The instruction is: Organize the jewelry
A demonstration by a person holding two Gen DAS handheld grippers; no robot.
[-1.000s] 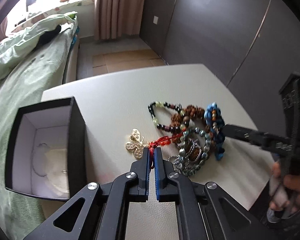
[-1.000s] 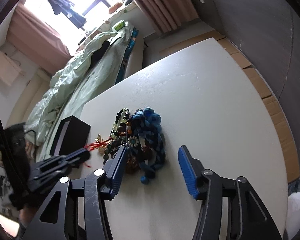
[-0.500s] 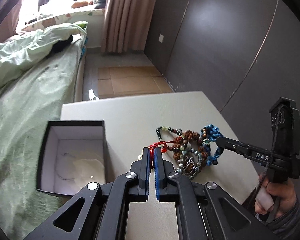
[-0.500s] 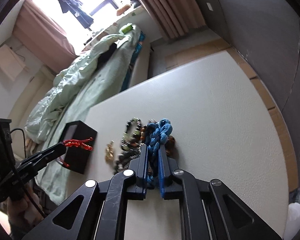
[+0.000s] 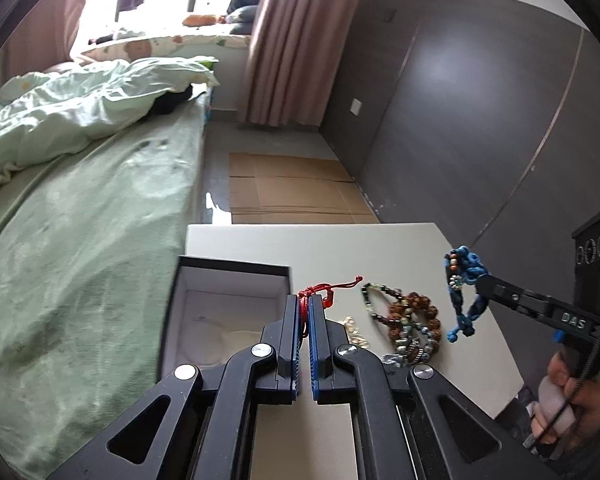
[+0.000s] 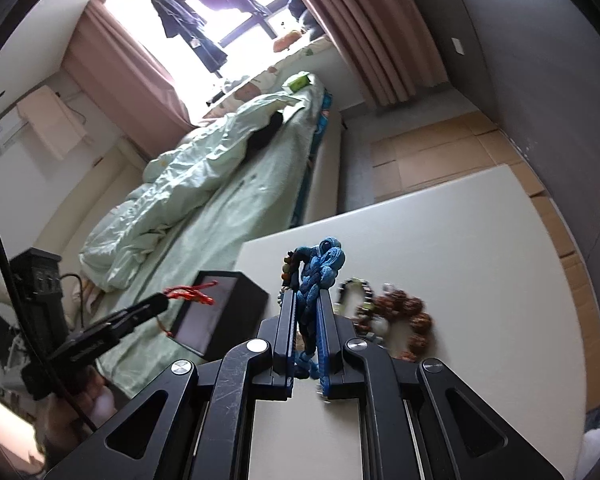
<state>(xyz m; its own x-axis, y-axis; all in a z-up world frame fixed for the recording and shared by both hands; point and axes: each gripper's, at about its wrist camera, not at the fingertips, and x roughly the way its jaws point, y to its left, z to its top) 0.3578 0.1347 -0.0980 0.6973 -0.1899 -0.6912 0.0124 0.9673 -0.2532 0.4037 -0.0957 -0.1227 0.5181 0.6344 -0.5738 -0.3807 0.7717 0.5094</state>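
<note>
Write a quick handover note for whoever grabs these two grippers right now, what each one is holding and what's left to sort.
Left hand-held gripper: shut on the red cord bracelet, lifted beside the open black box.
Right hand-held gripper: shut on the blue braided bracelet, lifted off the white table.
Box: something pale lies inside; I cannot tell what.
Left: both held pieces need placing; the brown bead bracelet, the dark bead strand and a gold piece remain piled on the table.

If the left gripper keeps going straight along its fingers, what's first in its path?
Probably the right wall of the open black box. The left gripper, shut on the red cord bracelet, points down at about that edge; depth is unclear, so it could meet the table instead.
</note>
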